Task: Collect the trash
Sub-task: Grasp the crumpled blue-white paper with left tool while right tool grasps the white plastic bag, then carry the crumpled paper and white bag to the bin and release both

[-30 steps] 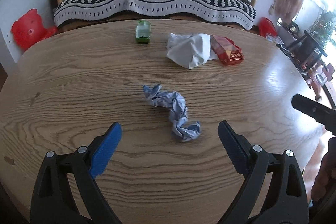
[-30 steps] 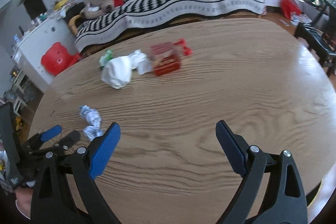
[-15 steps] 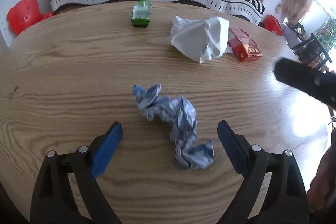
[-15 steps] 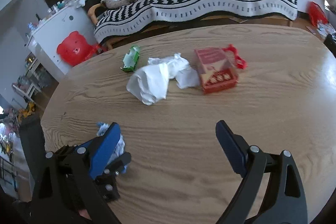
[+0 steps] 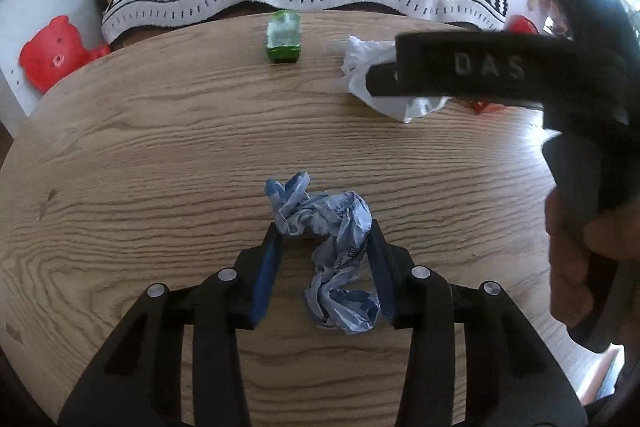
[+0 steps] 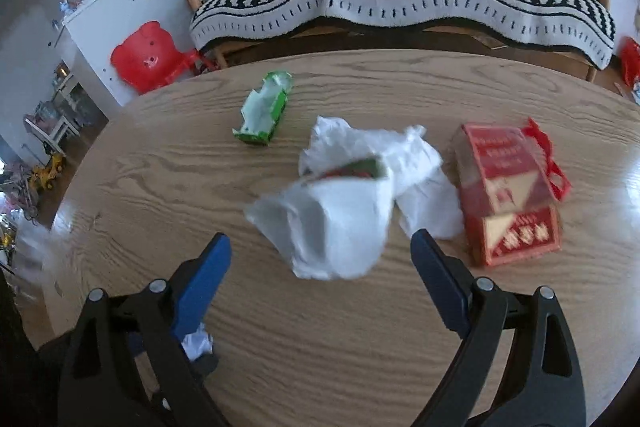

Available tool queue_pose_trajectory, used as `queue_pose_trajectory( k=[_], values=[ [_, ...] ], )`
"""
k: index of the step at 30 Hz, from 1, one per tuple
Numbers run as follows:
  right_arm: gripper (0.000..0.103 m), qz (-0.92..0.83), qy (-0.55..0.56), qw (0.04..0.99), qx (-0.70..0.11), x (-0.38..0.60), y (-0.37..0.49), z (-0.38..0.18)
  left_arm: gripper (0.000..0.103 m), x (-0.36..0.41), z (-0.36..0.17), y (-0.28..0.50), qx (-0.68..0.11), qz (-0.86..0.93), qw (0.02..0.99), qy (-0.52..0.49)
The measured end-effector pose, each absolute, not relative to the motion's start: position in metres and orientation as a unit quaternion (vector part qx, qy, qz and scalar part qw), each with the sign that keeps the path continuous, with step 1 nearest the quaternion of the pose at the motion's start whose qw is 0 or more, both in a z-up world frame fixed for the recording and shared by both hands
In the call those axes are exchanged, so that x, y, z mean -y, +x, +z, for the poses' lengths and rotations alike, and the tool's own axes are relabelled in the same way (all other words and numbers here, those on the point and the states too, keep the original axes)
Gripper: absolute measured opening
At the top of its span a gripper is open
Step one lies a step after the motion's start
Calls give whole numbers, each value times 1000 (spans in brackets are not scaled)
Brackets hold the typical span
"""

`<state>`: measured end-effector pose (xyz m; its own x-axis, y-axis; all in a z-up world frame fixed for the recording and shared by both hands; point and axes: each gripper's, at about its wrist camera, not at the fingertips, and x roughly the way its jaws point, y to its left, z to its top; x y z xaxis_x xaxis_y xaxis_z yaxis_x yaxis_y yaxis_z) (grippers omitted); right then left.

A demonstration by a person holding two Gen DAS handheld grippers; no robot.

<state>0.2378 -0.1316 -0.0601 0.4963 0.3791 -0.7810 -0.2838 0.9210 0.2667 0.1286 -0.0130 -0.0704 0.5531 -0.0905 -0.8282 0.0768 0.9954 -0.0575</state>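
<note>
Early in the task, by the look of it: nothing collected yet, no bin or bag for trash in either view, every scrap still on the wooden desk (image 5: 120,155). Left to right across the left wrist view: green crumpled carton (image 5: 283,37) at the far edge near the sofa, lying with its long axis running away from the camera, open torn end facing the sofa. Nearer and central, blue crumpled wrapper (image 5: 334,255) flat on the desk, a twisted strip with its long axis running from far-left to near-right, the thin twisted tip pointing away toward the sofa, the fatter wad nearest the camera. Left gripper (image 5: 324,239) straddling it, jaws just been closing, wrapper between the blue pads; right pad touching the paper, left pad touching only at its tip, so pinch begun but probably not firm; not lifted. Further right, white crumpled tissue (image 5: 384,99), partly hidden behind the other tool. Right wrist view: right gripper (image 6: 320,259) released, jaws wide, nothing between them, aimed at the white tissue (image 6: 340,223), a shapeless lump with no clear axis; red box (image 6: 508,191) just beside it, touching or nearly so, long axis running away from the camera. Left to do: finish the pinch, lift, then tissue, carton, box.
</note>
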Motion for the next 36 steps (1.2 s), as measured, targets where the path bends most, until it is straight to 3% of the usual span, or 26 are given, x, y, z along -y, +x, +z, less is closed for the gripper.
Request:
queue_pose_trajectory(
  k=[2,3,4,7,23,36],
  values=[
    [85,186,47,865,-463,127,245,-62,42,8,-70,129,-474,-46,879,-15],
    [74,186,46,864,-466,125,248,-63,42,6,-69,129,-473,-44,880,-16],
    [56,184,44,863,-469,123,249,-65,42,5,-67,129,-472,-42,881,-17],
    [53,181,39,866,-465,122,245,-64,42,0,-61,129,-466,-38,883,-23],
    [52,129,65,903,-404,228,98,1,42,35,-27,96,-446,-89,890,-23],
    [52,0,115,917,-383,377,-31,13,42,164,4,48,-425,-218,878,11]
  ],
)
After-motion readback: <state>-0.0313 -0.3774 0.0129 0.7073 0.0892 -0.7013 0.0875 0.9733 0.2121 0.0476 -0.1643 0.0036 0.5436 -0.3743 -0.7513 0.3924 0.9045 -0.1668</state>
